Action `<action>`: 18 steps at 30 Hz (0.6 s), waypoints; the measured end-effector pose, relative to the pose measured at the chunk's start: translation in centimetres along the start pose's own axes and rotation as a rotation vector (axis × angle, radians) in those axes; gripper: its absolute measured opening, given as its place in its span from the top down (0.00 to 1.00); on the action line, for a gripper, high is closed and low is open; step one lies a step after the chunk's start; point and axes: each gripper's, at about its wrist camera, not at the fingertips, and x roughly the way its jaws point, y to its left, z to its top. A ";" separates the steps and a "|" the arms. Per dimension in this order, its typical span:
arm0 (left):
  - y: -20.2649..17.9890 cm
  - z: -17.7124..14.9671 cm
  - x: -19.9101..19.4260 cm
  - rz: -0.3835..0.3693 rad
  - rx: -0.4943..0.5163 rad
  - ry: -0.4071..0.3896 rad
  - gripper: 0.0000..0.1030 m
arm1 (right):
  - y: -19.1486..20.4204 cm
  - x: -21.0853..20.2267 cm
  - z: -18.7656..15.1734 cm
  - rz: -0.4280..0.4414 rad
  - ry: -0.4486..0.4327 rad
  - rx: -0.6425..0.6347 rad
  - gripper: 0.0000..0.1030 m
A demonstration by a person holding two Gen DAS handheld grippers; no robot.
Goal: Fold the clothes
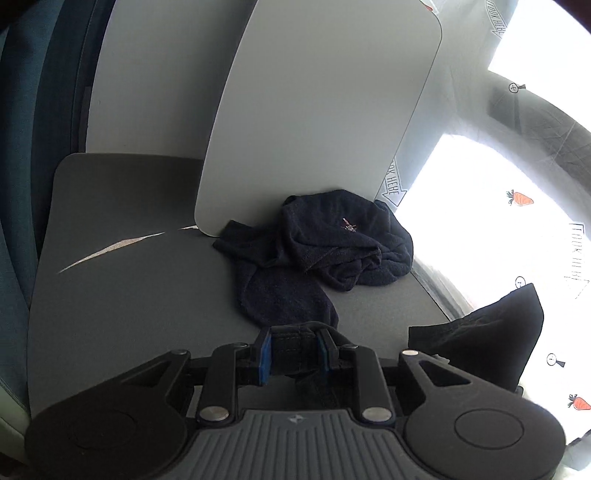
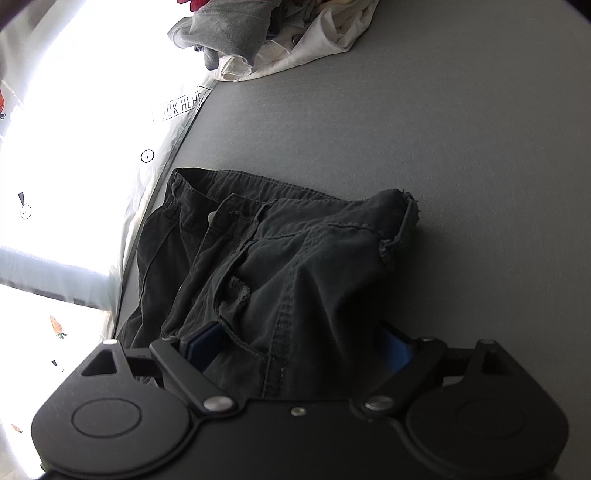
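Note:
My left gripper (image 1: 295,350) is shut on a dark stitched band of cloth (image 1: 295,334) pinched between its blue pads. Beyond it a crumpled navy garment (image 1: 332,243) with a small logo lies on a dark grey board (image 1: 129,295). One end of the garment trails toward the gripper. In the right wrist view, dark grey shorts (image 2: 277,251) lie bunched on the grey surface (image 2: 406,129), waistband away from me. My right gripper (image 2: 299,339) stands wide with the shorts' cloth heaped between its fingers. Both blue pad faces still show beside the cloth.
A light grey panel (image 1: 314,110) stands tilted up behind the navy garment. Another dark piece of cloth (image 1: 480,339) hangs at the right. A heap of grey and white clothes (image 2: 277,33) sits at the far edge. A white carrot-print sheet (image 2: 74,110) borders the surface.

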 end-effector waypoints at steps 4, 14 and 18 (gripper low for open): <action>1.5 -2.2 2.2 0.222 0.100 0.066 0.74 | 0.0 0.0 0.1 -0.002 -0.006 -0.021 0.15; -1.0 -4.7 1.4 0.206 0.293 0.038 0.42 | 1.2 -0.3 0.6 -0.017 -0.088 -0.129 0.37; -2.6 -5.7 0.9 0.142 0.326 0.023 0.37 | 0.5 -0.1 1.2 -0.055 -0.101 -0.077 0.36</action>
